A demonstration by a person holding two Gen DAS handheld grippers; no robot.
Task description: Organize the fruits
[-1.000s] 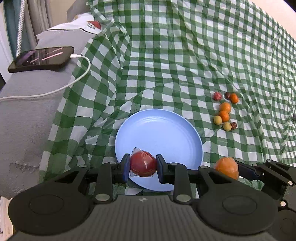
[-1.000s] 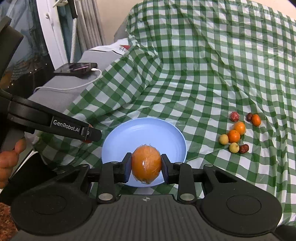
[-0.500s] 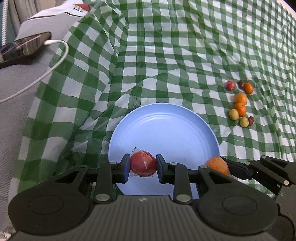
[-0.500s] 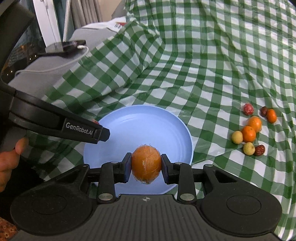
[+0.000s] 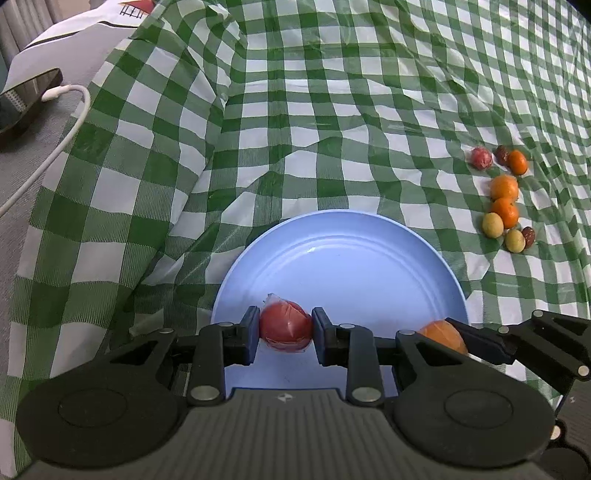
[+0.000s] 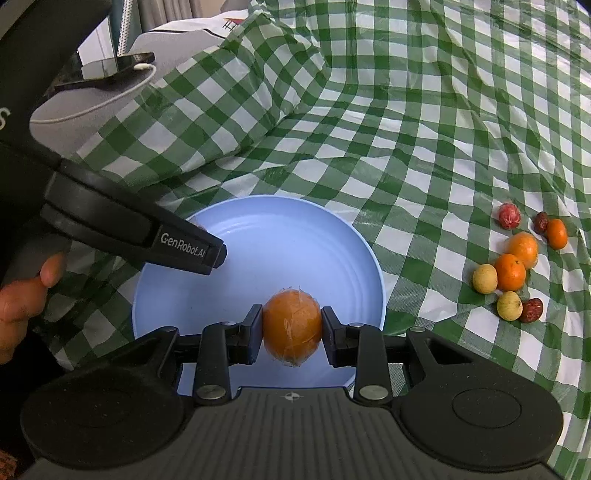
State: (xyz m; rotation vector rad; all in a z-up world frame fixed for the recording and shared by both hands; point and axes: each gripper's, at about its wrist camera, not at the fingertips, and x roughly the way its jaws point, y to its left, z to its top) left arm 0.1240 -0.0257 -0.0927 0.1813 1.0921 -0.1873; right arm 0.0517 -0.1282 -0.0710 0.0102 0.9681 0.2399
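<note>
plate (image 5: 332, 266): 1 | held fruits: 2 | loose fruits (image 6: 509, 271): 8

Home setting: green-checked cloth (image 5: 332, 110) spread over grey bedding or sofa (image 5: 33, 192), charging phone (image 6: 107, 70) far left, curtains (image 6: 166, 11) beyond.

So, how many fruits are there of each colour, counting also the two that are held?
Orange: 4 (one in the right tool, three on the cloth)
Red: 2 (one in the left tool, one on the cloth)
Yellow: 2
Dark brown: 2
Total: 10
</note>
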